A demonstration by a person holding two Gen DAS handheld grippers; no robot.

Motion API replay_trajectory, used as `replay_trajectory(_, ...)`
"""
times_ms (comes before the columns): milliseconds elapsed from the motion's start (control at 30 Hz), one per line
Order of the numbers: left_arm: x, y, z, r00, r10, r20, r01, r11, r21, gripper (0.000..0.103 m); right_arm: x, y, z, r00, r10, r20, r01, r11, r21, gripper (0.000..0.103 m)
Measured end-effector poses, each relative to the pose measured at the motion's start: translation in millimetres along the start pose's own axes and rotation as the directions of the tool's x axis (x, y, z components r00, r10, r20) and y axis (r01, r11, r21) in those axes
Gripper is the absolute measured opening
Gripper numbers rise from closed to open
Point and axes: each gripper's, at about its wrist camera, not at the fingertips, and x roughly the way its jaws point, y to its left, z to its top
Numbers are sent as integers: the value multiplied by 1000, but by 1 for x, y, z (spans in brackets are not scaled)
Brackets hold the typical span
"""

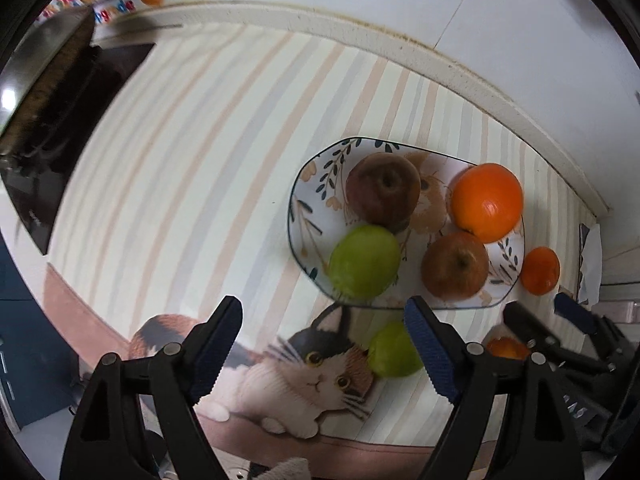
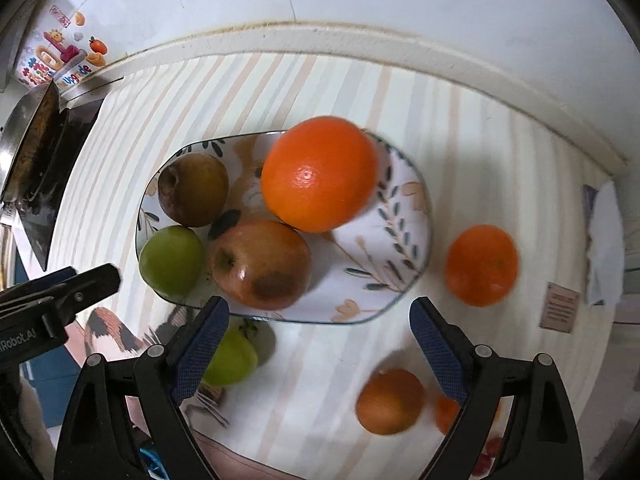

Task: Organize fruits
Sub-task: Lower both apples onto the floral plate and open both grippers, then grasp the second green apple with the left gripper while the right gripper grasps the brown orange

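A flower-patterned plate on the striped cat mat holds a dark apple, a green apple, a red apple and a big orange. Loose on the mat lie a second green apple, a small orange right of the plate, and another orange nearer me. My left gripper hangs open above the plate's near-left rim. My right gripper hangs open over the near rim. Neither holds anything.
A dark hob with a steel pan sits at the left. A raised white ledge and tiled wall bound the back. A white cloth and a small brown card lie at the right.
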Motion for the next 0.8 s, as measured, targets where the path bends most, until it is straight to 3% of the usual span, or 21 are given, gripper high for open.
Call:
replay_trajectory(433, -78, -22, -57, 986, 20, 164, -29, 998, 56, 83, -95, -11, -43, 988, -6, 154, 6, 1000, 0, 94)
replay_trajectory(800, -127, -38, -93, 967, 2, 255, -25, 996, 89, 83, -168, -13, -91, 958, -22, 286, 23, 1000, 0, 94)
